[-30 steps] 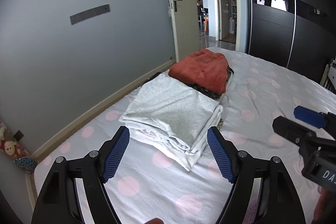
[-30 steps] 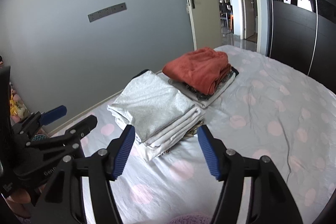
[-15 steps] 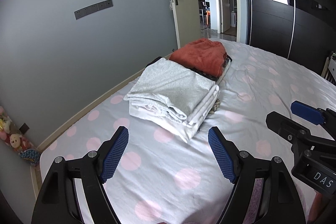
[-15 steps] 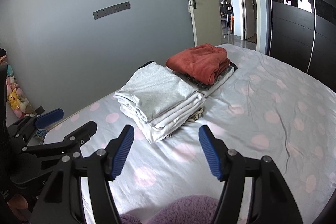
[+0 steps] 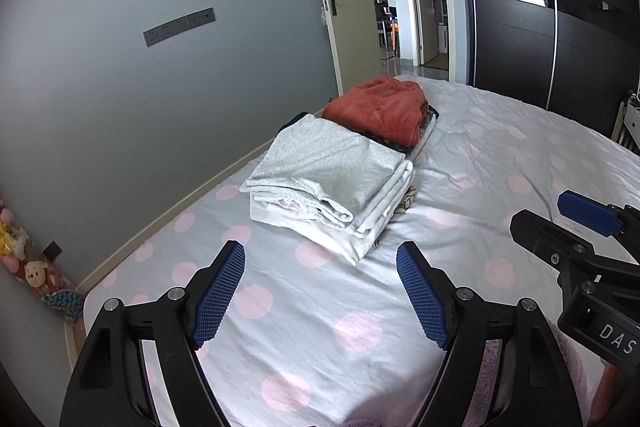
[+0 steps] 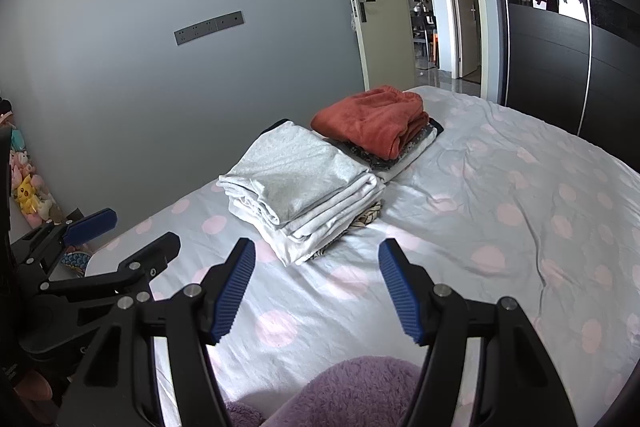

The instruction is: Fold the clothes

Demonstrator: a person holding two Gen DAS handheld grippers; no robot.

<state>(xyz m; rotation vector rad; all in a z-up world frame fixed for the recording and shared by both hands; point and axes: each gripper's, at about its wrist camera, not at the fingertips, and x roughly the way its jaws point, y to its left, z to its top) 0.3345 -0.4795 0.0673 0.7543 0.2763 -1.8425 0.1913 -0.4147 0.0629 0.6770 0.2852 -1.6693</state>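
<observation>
Both the left claw (image 5: 320,291) and the right claw (image 6: 316,289) are seen spread wide and empty above the polka-dot bed (image 5: 500,155). Beyond them, a folded grey-and-white stack (image 5: 328,183) lies beside a rust-red pile (image 5: 376,111). A purple fleece garment (image 6: 360,391) waits below; it is judged next to be gripped and spread flat.

Two stacks of folded clothes sit on the bed (image 6: 520,227) near its left edge: a grey-and-white stack (image 6: 304,187) and, touching it on the far side, a rust-red-topped stack (image 6: 372,123). One purple fleece garment (image 6: 360,391) lies at the near edge. Two grippers show.
</observation>
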